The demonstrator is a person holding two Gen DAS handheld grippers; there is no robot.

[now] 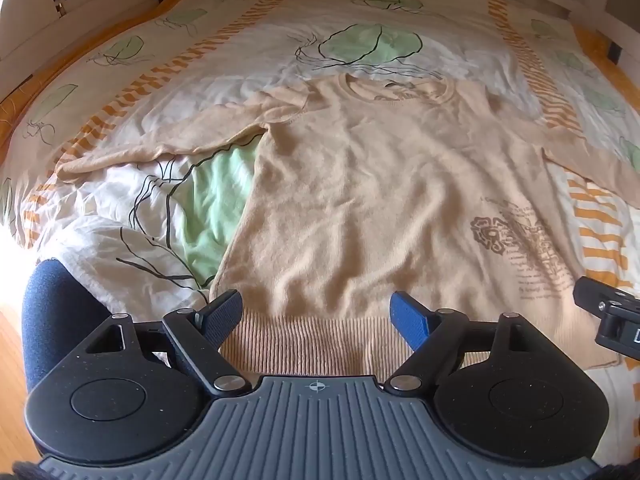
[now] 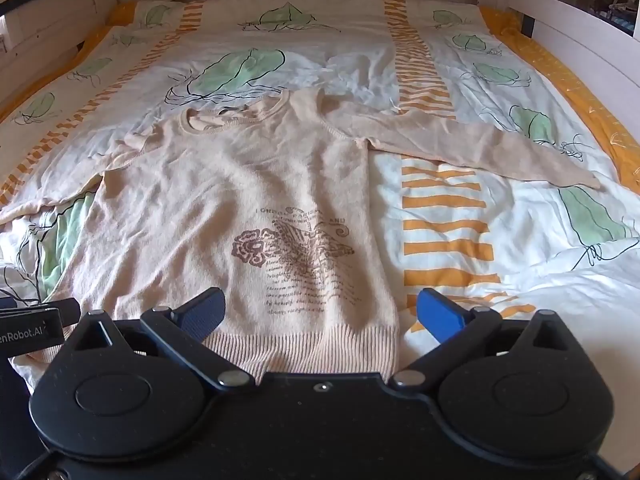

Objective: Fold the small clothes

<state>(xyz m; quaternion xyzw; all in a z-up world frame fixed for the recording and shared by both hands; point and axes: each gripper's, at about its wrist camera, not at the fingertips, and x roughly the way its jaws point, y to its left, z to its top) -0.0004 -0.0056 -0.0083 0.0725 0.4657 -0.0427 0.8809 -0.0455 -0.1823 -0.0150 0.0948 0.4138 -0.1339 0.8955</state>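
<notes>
Here we are looking down at a beige sweater (image 1: 360, 200) lying flat and face up on the bed (image 2: 460, 80), sleeves spread to both sides, its brown print (image 2: 296, 256) toward one lower corner. Our left tongs (image 1: 318, 316) are hovering over the ribbed hem (image 1: 312, 340), jaws standing apart with nothing between them. Our right tongs (image 2: 320, 312) are hanging above the hem's other corner, jaws spread wide and gripping nothing. No containers are showing; the leaf-patterned duvet (image 2: 280, 60) is carrying the sweater alone.
</notes>
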